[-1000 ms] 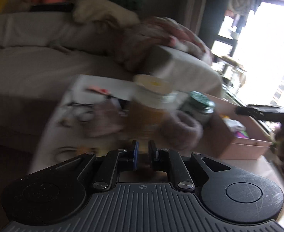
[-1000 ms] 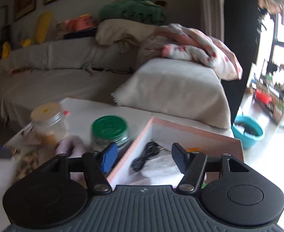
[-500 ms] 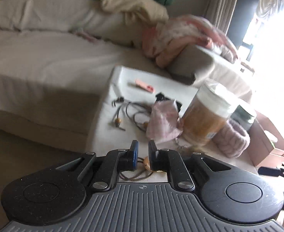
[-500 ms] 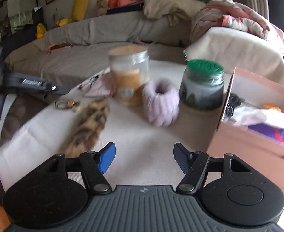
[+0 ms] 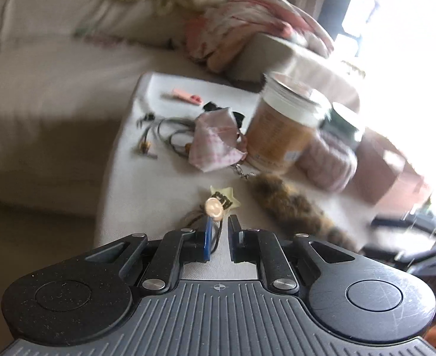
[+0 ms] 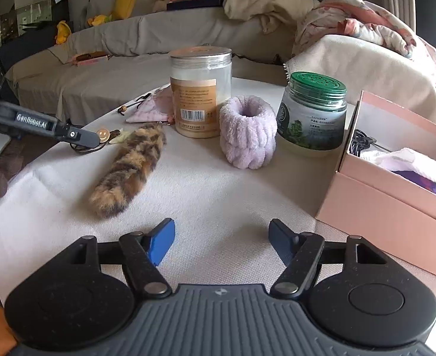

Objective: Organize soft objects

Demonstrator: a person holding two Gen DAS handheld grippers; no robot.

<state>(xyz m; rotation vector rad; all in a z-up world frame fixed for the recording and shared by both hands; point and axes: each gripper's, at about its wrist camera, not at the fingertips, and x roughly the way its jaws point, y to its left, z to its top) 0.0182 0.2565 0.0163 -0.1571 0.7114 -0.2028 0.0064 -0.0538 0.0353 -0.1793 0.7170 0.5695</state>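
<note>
lilac fluffy scrunchie (image 6: 247,136) lies ahead of the right hand-held gripper (image 6: 221,238), jaws opening, empty

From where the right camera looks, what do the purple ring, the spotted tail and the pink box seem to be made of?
Purple ring: plush fabric, probably fleece; fuzzy, ribbed, matte surface.
Spotted tail: faux fur, it seems; long brown, tan and black hairs.
Pink box: likely cardboard; thin flat walls, sharp edges, matte finish.

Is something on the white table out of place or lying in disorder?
Nothing is spilled or broken. The furry tail and purple scrunchie lie loose outside the pink box, among tangled cords.
</note>
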